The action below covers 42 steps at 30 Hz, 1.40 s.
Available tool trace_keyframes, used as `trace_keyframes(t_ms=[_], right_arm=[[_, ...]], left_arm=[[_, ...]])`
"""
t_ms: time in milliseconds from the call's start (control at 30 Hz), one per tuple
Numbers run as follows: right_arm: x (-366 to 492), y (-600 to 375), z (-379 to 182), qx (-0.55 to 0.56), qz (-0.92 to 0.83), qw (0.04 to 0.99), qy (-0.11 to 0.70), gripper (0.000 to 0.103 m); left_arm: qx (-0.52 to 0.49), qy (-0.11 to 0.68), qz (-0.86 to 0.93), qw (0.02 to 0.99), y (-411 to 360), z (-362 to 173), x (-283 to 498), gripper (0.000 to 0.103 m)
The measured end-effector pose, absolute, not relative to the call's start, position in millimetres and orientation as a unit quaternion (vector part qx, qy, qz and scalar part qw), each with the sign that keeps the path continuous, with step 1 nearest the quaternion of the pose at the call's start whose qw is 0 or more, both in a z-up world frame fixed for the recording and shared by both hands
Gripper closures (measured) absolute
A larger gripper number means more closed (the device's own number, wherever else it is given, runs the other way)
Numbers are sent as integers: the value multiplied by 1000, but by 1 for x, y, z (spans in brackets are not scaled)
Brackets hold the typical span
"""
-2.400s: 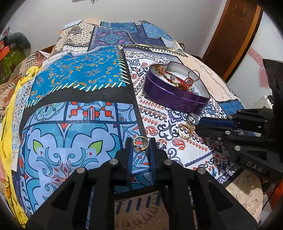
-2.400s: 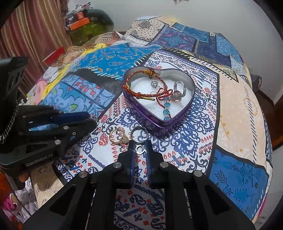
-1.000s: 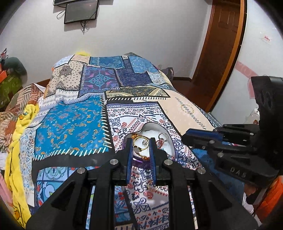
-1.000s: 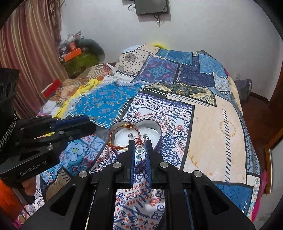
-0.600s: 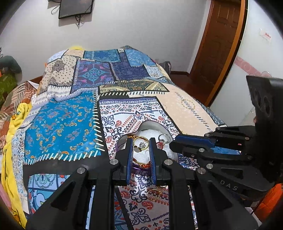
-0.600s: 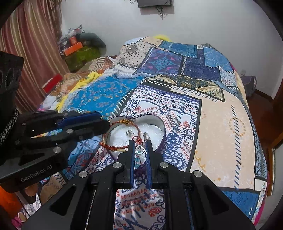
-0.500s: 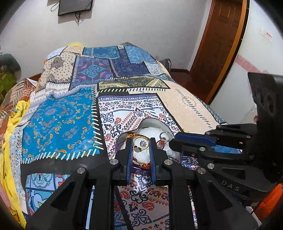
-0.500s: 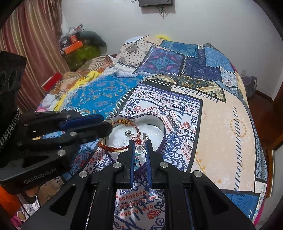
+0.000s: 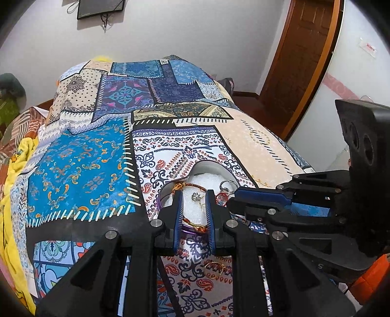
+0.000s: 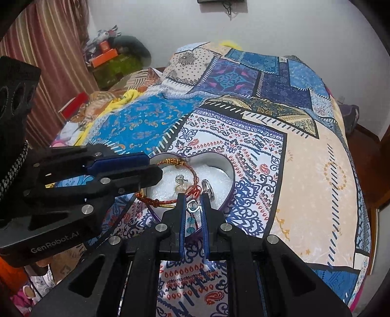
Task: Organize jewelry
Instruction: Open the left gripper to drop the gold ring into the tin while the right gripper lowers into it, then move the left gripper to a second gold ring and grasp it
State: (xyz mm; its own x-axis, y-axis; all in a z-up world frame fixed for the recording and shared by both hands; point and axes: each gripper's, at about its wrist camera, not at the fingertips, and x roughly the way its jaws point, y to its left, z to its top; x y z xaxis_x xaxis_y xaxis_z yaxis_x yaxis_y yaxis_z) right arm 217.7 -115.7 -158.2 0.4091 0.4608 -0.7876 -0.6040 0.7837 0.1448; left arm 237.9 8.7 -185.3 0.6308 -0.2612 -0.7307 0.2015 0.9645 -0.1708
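Patchwork bedspread (image 9: 80, 170), heart-shaped tin (image 10: 229, 170)

A home bedroom is showing here. A bed (image 9: 80, 156) under a patchwork cover is filling most of the view, a screen (image 9: 101, 8) is hanging on the white wall, a wooden door (image 9: 304, 56) is standing at the right, striped curtains (image 10: 41, 61) are hanging at the left, and clothes (image 10: 97, 107) are lying beside the bed.
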Motion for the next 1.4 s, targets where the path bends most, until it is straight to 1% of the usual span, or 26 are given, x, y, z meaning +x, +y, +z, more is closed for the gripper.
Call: trace_keyframes(t_ms=[300, 467, 533, 600, 633, 700, 733, 767, 833, 1167, 1400], right_arm=[[210, -116, -148, -88, 312, 840, 436, 91], [204, -118, -138, -89, 308, 845, 427, 88], [201, -118, -134, -90, 307, 847, 424, 87], [197, -119, -131, -91, 305, 849, 421, 86], [196, -119, -129, -92, 304, 850, 420, 85], [192, -120, -127, -94, 300, 852, 418, 82], [191, -120, -127, -93, 299, 853, 418, 79], [189, -121, -126, -91, 298, 854, 418, 75], [186, -124, -126, -90, 295, 856, 416, 71], [173, -132, -140, -82, 286, 848, 438, 71], [170, -138, -153, -79, 280, 840, 458, 71]], left_arm=[[-34, 397, -113, 910, 16, -172, 224, 86], [-32, 387, -104, 915, 20, -161, 211, 86], [-28, 383, -97, 918, 22, -157, 205, 83], [-25, 380, -93, 920, 23, -155, 199, 76], [-25, 380, -90, 920, 24, -154, 196, 75], [-25, 381, -87, 920, 26, -153, 190, 72], [-26, 383, -85, 920, 28, -154, 188, 71], [-26, 385, -83, 919, 29, -155, 186, 70], [-25, 393, -78, 916, 32, -160, 182, 70], [-26, 454, -97, 885, 22, -200, 169, 70], [-29, 477, -121, 870, 3, -217, 173, 70]])
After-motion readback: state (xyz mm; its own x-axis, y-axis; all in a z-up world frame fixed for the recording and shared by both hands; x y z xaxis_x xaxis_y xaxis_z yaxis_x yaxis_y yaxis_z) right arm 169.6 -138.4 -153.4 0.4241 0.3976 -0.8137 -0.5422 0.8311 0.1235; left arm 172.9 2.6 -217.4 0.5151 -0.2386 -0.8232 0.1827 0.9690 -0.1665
